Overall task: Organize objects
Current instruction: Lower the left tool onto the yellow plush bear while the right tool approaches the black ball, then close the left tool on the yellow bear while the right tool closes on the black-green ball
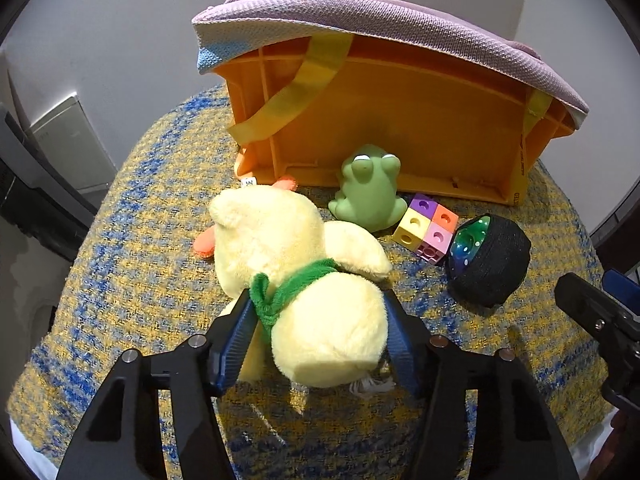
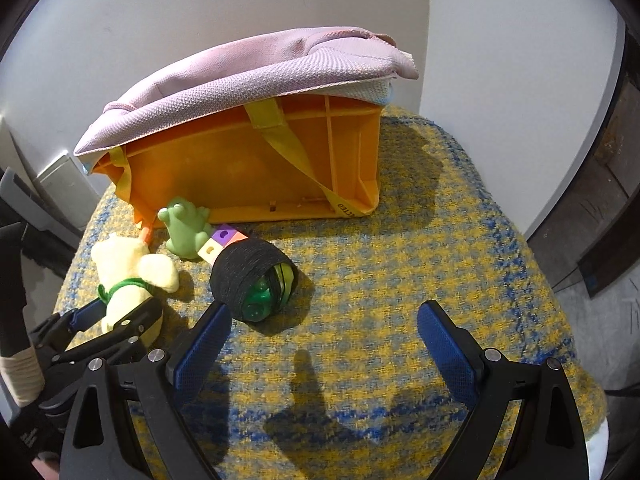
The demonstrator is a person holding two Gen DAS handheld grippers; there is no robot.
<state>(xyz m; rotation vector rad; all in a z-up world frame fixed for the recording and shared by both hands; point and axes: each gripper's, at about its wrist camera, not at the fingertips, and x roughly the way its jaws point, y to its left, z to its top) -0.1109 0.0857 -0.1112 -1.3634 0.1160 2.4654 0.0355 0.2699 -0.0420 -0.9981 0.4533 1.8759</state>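
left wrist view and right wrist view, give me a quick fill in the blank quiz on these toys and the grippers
1. The left gripper is closed on the yellow plush duck, which wears a ____ scarf.
2. The right gripper is ____ and holds nothing.
3. The green toy frog sits against the ____ crate.
4. Between the frog and the black-wrapped ball lies the multicoloured ____.

Missing words: green; open; orange; cube

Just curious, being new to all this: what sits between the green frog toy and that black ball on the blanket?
A small block of coloured cubes lies between the green frog and the black ball, close against both. The left wrist view shows it best.
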